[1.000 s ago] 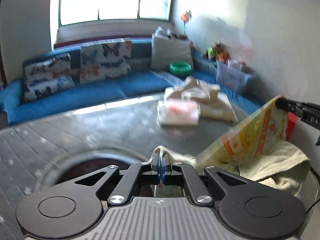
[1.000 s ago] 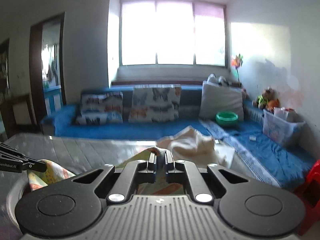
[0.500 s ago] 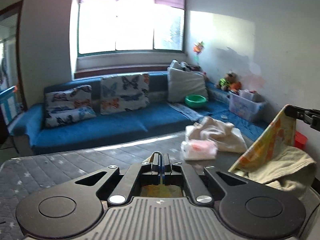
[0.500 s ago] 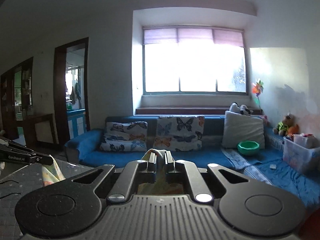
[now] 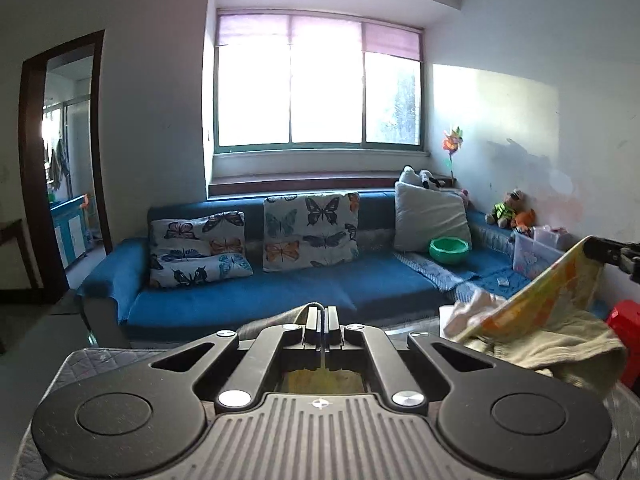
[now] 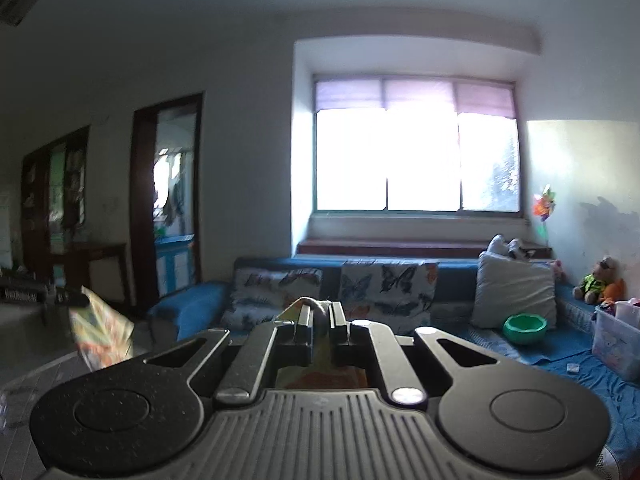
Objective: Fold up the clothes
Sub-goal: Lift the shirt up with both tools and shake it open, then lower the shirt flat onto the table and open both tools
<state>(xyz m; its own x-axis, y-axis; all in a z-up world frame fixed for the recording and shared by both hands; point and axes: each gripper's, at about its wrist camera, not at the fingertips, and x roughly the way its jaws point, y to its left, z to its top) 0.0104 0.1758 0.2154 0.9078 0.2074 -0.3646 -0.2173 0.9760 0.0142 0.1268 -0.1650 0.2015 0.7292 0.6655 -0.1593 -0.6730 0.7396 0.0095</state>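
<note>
Through your left wrist camera, the left gripper [image 5: 321, 322] has its fingers pressed together on a fold of the garment [image 5: 548, 312], a yellow-and-orange patterned cloth with a plain olive-beige side. From there the cloth runs up to the right, where the right gripper [image 5: 590, 249] pinches its far corner near the frame's edge, so the fabric hangs in the air between your two hands with its lower part drooping loose. Under it lies the grey quilted bench [image 5: 100, 360], whose front-left corner and left edge show; beyond that edge is open floor toward the doorway [image 5: 64, 168]. Past the bench stands the blue sofa [image 5: 280, 292], and a pale pile of clothes [image 5: 472, 308] sits at the bench's far right. On the sofa's right end rests a green bowl [image 5: 449, 250]; what is in it is hidden. Just beyond it a clear storage box [image 5: 536, 254] holds things too small to name. Through your right wrist camera, the right gripper [image 6: 320, 314] has its fingers clamped on a bunched pale edge of the garment [image 6: 316, 306], with patterned cloth showing below them. At far left the left gripper [image 6: 76, 300] holds another corner [image 6: 104, 330], blurred. The room ahead is open up to the sofa [image 6: 192, 304], the bowl [image 6: 525, 328] and the box [image 6: 616, 340].
</note>
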